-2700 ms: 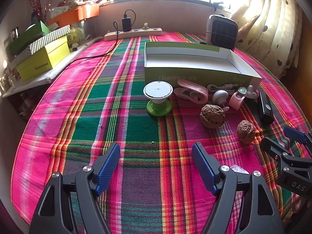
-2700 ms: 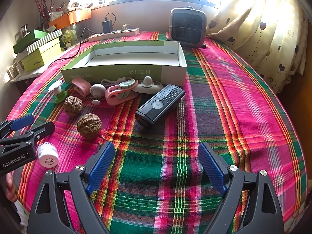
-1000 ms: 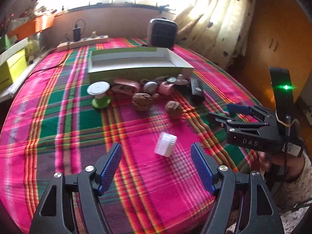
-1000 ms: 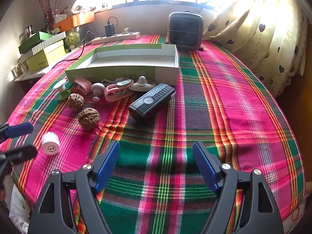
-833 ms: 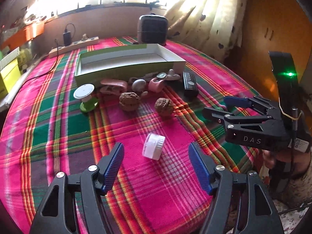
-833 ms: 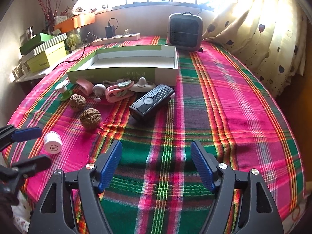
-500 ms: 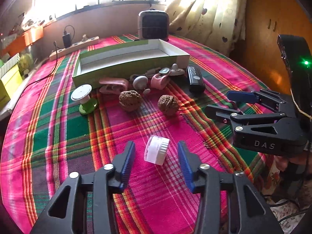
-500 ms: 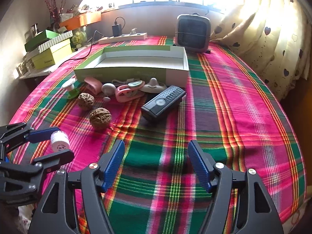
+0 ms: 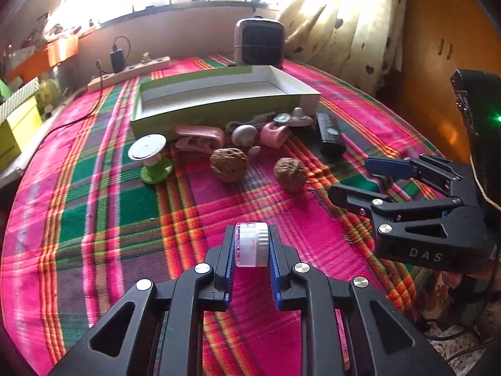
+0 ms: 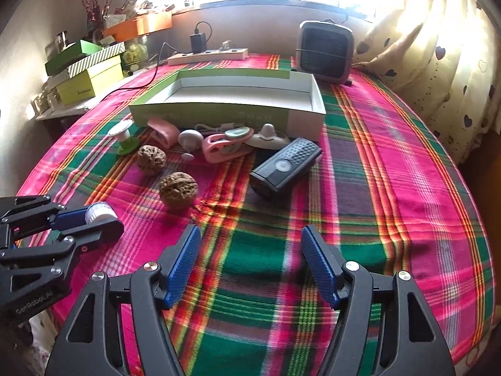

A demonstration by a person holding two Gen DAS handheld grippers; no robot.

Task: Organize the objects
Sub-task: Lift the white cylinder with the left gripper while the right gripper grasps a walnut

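A small white jar (image 9: 252, 244) with a ribbed lid is pinched between the blue pads of my left gripper (image 9: 251, 235), which is shut on it low over the plaid cloth. The right wrist view shows the same jar (image 10: 98, 211) in that gripper at the far left. My right gripper (image 10: 250, 235) stands open over bare cloth with nothing between its fingers; it also shows from the side as the right gripper (image 9: 353, 177). Farther back lie two walnuts (image 9: 228, 164) (image 9: 289, 169), a black remote-like device (image 10: 285, 166) and an open green-and-white box (image 10: 225, 94).
In front of the box lie pink clips (image 10: 225, 147), a green-and-white spool stand (image 9: 150, 156) and small white pieces. A small heater (image 9: 259, 42) and a power strip (image 9: 128, 70) stand at the back. Stacked boxes (image 10: 84, 69) sit left. Curtains hang right.
The left jaws have closed from wide open onto the white jar that lay between them. The right gripper's fingers have narrowed slightly; it has stayed in place.
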